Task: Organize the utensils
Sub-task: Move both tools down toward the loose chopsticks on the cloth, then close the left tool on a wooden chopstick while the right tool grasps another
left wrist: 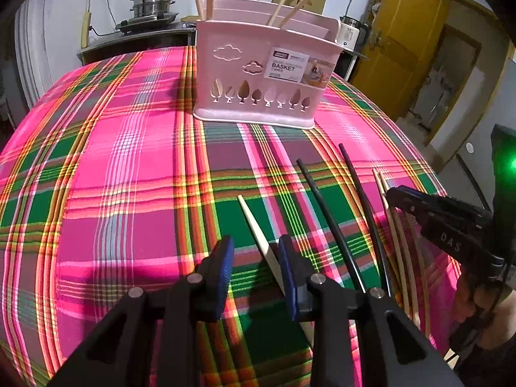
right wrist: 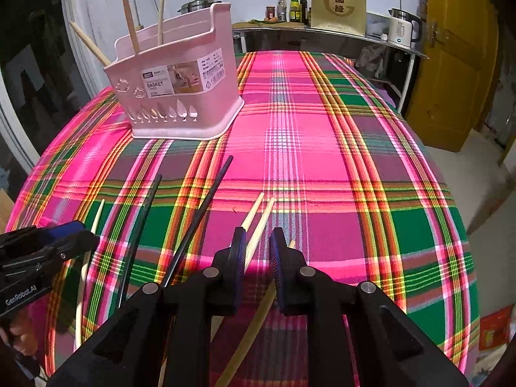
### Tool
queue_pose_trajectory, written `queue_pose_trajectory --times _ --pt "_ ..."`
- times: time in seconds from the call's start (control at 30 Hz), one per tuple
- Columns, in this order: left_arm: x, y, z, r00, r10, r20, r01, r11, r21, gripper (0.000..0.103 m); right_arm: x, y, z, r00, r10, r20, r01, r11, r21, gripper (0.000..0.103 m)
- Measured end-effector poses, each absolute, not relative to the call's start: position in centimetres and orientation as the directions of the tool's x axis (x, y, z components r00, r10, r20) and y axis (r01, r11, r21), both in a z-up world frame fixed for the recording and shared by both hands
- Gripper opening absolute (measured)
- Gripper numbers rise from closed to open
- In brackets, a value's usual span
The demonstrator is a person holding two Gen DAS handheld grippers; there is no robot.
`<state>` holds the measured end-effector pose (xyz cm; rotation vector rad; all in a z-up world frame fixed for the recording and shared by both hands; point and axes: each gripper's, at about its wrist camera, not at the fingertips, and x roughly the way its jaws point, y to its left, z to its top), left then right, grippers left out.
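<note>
A pink utensil basket (left wrist: 258, 74) stands on the plaid tablecloth and holds several wooden chopsticks; it also shows in the right wrist view (right wrist: 180, 96). My left gripper (left wrist: 256, 248) is open, low over a cream chopstick (left wrist: 258, 232) that lies between its jaws. Two black chopsticks (left wrist: 325, 206) lie to its right, also in the right wrist view (right wrist: 196, 216). My right gripper (right wrist: 258, 242) is open around light wooden chopsticks (right wrist: 261, 222) lying on the cloth. The right gripper also shows in the left wrist view (left wrist: 396, 193) beside wooden chopsticks (left wrist: 391, 222).
The plaid cloth (right wrist: 322, 161) covers the table. Behind it is a counter with a steel pot (left wrist: 154, 3), bottles (right wrist: 290, 6), a kettle (right wrist: 403, 27) and a cardboard box (right wrist: 338, 6). A yellow door (right wrist: 451, 64) stands at right.
</note>
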<state>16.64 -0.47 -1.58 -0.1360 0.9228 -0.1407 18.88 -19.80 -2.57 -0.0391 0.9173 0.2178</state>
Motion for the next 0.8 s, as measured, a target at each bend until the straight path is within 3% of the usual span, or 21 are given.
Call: queue_pose_trajectory --times 0.43,0.6,0.67,0.8 --pt "17.3 -1.1 -1.5 0.578 -0.127 -0.806 0.057 0.992 -0.116 0.025 20.7 -19.0 -2.5 0.529 0.113 -0.841 -0.199 0.98 0.007 0.017" --pt "18.0 -1.3 -1.5 0.566 -0.107 -0.817 0.049 0.994 -0.097 0.012 21.6 -18.9 -2.4 0.506 0.109 -0.855 -0.19 0.982 0.013 0.016" --pt "18.1 -1.2 -1.5 0.562 -0.114 -0.819 0.05 0.993 -0.104 0.011 21.7 -18.9 -2.3 0.504 0.118 -0.856 -0.188 0.982 0.025 0.008" --pt "18.5 -1.0 -1.5 0.558 -0.129 -0.82 0.056 0.991 -0.117 0.007 22.0 -19.2 -2.2 0.501 0.152 -0.852 -0.186 0.98 0.065 0.007"
